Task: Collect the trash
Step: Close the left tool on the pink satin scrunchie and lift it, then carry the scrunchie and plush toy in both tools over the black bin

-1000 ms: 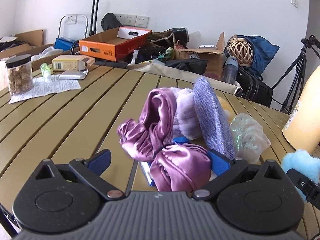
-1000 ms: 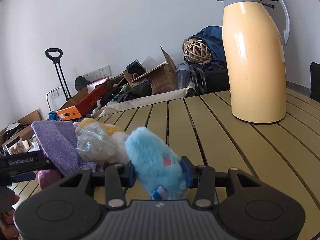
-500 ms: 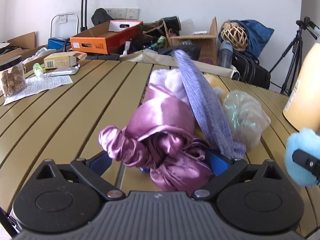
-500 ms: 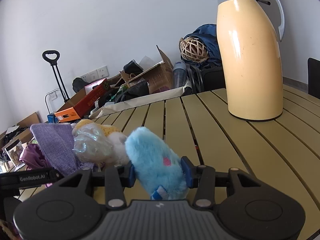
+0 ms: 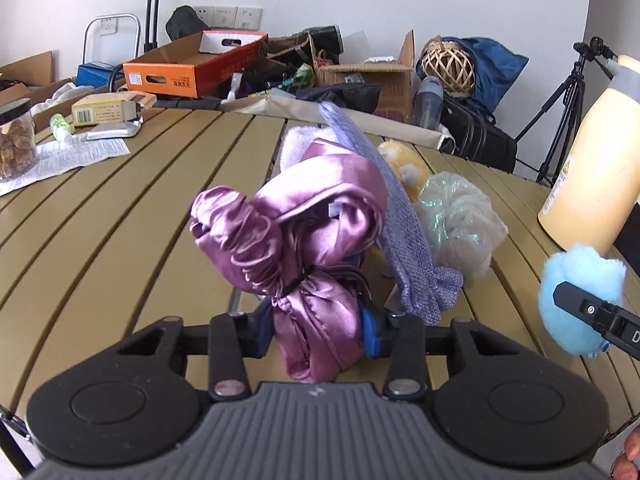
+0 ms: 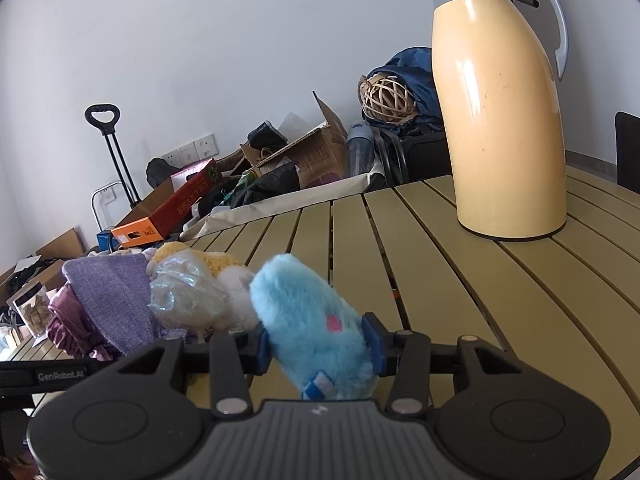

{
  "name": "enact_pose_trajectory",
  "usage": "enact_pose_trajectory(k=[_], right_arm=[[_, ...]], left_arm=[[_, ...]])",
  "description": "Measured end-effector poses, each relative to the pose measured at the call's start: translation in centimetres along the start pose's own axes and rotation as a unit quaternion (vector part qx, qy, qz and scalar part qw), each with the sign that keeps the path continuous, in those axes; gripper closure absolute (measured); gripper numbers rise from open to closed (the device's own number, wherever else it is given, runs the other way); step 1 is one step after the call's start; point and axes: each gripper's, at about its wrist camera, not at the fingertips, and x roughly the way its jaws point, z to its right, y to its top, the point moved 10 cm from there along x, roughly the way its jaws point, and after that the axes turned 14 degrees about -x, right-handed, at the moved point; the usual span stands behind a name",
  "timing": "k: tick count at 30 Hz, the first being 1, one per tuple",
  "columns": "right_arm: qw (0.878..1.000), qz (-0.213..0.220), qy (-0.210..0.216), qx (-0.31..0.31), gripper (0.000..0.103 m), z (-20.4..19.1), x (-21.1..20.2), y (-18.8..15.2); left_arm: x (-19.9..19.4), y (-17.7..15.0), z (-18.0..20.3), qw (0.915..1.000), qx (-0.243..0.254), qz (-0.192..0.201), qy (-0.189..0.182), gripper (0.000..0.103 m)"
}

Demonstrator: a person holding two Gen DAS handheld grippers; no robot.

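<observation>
Two claws loaded | left claw (image 5: pixel 318 330) clamps satin cloth (image 5: pixel 304 232) | right claw (image 6: pixel 318 350) clamps blue plush (image 6: pixel 312 324) | flask (image 6: pixel 500 120) at 1 o'clock on worktop (image 6: pixel 480 280)

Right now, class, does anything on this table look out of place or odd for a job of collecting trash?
Yes. Both grippers hold soft goods, not obvious rubbish: the left gripper clamps a purple satin cloth, the right gripper a blue plush toy. A lavender woven cloth stands tilted in the pile.
</observation>
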Motion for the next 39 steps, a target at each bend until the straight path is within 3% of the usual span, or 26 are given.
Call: enact_pose_trajectory(k=[20,39], right_arm=[[0.999,0.026,0.015,-0.045,0.059,-3.0,-3.3,0.2],[0.997,0.023,0.056,-0.057,0.059,-7.0,-12.4,-2.9]], left_arm=[[-6.3,0.4,-1.4,0.9983,0.012,0.057,0.000,0.062],[-14.5,-6.0,-1.1,0.9982,0.031,0.049,-0.015,0.062]])
